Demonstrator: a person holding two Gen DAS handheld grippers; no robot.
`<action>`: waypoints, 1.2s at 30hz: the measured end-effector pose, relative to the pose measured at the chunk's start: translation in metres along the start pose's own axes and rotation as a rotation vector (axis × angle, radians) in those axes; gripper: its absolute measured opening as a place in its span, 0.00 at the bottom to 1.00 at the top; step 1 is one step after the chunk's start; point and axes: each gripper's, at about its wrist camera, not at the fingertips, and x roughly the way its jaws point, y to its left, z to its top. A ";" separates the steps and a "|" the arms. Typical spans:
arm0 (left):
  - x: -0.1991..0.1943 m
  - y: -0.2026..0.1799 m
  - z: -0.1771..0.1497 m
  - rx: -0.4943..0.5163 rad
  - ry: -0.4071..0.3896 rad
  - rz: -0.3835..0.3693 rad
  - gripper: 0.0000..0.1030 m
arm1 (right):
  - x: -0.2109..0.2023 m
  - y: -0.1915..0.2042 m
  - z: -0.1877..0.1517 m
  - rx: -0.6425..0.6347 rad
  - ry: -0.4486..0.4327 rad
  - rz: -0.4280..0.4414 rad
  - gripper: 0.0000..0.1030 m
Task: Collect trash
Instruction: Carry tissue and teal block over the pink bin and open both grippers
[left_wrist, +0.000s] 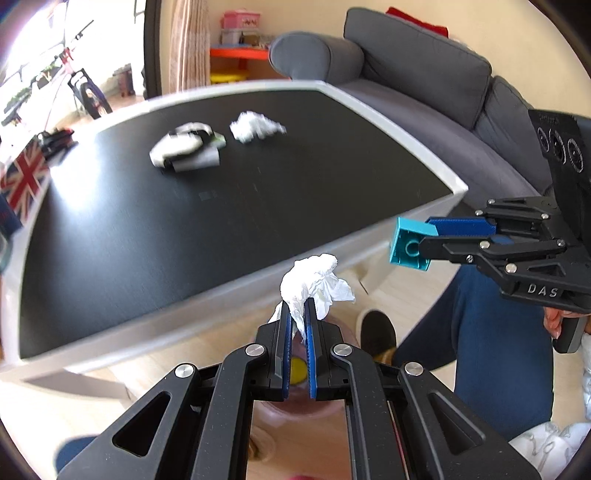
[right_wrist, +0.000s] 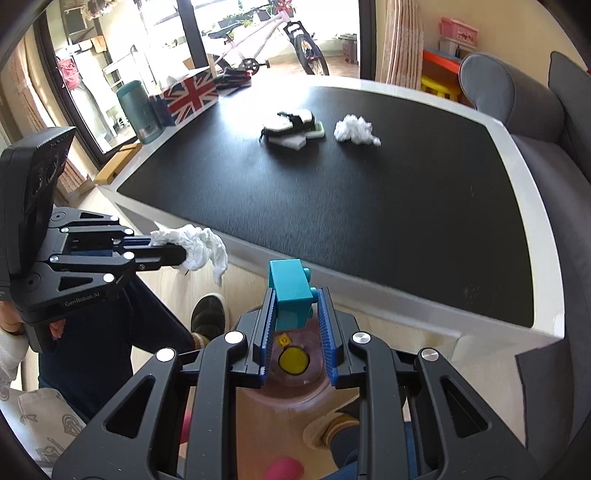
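Fingers (left_wrist: 286, 325) of left gripper (left_wrist: 299, 314) clamped on crumpled tissue (left_wrist: 314, 280), right gripper (right_wrist: 295, 306) pinching teal block (right_wrist: 290, 291), both off table (right_wrist: 517, 122) edge over brownish bin (right_wrist: 295, 384). Farther back: white wad (right_wrist: 354, 129), wrapper pile (right_wrist: 291, 127) waiting. Roughly halfway, probably.

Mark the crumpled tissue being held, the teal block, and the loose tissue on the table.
held tissue (left_wrist: 314, 280), left wrist view, crumpled top
teal block (right_wrist: 290, 291), right wrist view, upper face
loose tissue (right_wrist: 354, 129), right wrist view, centre
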 end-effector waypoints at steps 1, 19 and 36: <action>0.003 -0.002 -0.005 -0.003 0.011 -0.004 0.06 | 0.001 0.000 -0.004 0.007 0.006 0.003 0.21; -0.003 -0.016 -0.002 0.007 -0.027 -0.027 0.88 | -0.006 -0.007 -0.012 0.030 -0.015 0.008 0.22; -0.023 -0.003 0.003 -0.037 -0.078 -0.001 0.92 | 0.004 0.003 -0.015 0.016 0.017 0.064 0.23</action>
